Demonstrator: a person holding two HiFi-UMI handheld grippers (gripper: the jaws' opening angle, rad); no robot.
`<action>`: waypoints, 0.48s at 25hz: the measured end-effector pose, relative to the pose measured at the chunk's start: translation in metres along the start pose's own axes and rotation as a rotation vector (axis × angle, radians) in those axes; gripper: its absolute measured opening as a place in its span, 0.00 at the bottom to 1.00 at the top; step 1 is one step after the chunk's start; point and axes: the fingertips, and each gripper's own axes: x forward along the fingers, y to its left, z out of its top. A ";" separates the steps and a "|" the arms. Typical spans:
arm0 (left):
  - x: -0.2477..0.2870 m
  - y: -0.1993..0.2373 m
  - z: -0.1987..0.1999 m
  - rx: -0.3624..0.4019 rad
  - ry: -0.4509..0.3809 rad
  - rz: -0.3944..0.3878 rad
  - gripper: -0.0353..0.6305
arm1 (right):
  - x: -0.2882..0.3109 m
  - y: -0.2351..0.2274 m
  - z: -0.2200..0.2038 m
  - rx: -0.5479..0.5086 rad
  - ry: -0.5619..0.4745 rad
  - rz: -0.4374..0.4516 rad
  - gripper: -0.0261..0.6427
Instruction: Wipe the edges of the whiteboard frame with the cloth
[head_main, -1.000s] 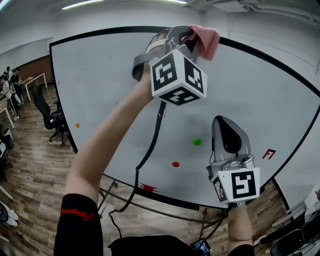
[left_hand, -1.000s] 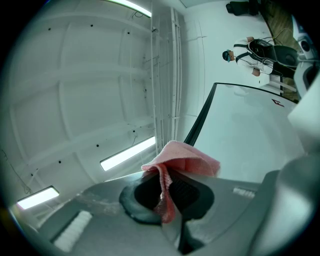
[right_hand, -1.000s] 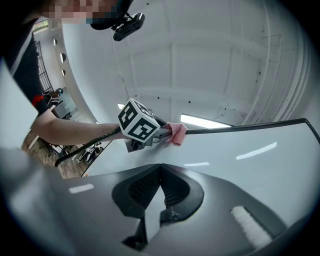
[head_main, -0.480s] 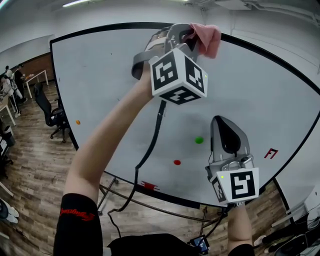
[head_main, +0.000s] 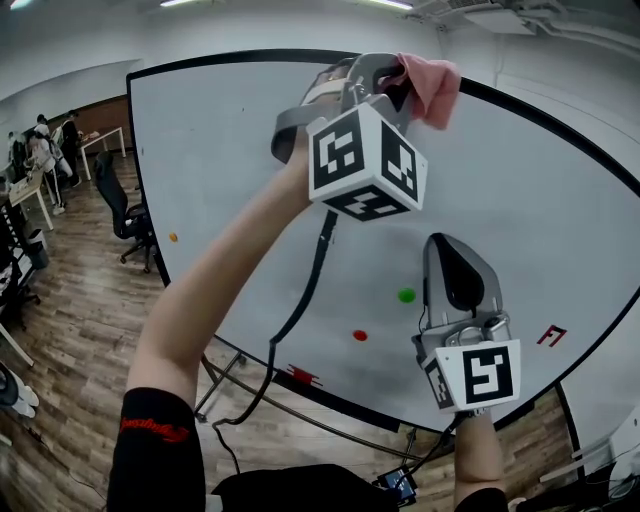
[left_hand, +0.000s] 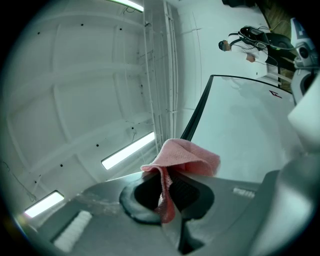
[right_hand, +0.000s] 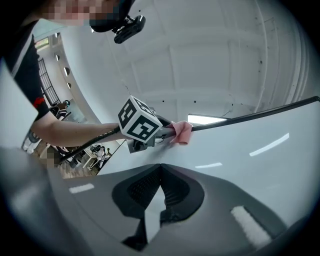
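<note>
Left gripper (head_main: 397, 84) raised high, upper centre of the head view. Its jaws are clamped on a fold of the pink cloth (head_main: 436, 88), and most of the cloth bunches out past the tips. We take this grip as deliberate: the loose bulk forms a soft pad, so fabric meets the frame rather than the metal.

The cloth sits at the black top frame (head_main: 250, 58) of the whiteboard (head_main: 230, 170), just where the frame curves down toward the right. In the right gripper view it lies on the frame line and appears to touch it. In the left gripper view the frame runs up and away beyond the cloth, so we judge the left gripper is set up to travel along that edge.

Right gripper (head_main: 452, 255) at lower right of the head view, pointing up the board face, jaws together with nothing between them. It looks parked, low and well apart from the cloth. We read this as keeping it clear of the wiping arm and its cable (head_main: 300, 300).

Green magnet (head_main: 406, 295) and red magnet (head_main: 360, 335) lie on the board between the two arms. Neither is near the frame, so they should not obstruct the wipe.
</note>
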 end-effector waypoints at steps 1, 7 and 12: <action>0.000 0.000 0.000 0.001 0.003 0.000 0.09 | 0.002 0.001 0.000 0.004 -0.004 0.012 0.04; -0.001 -0.001 -0.001 0.035 0.014 0.004 0.09 | 0.011 0.012 -0.005 0.024 -0.020 0.067 0.04; -0.003 0.002 -0.003 0.050 -0.004 -0.005 0.09 | 0.018 0.027 -0.009 -0.011 -0.016 0.065 0.04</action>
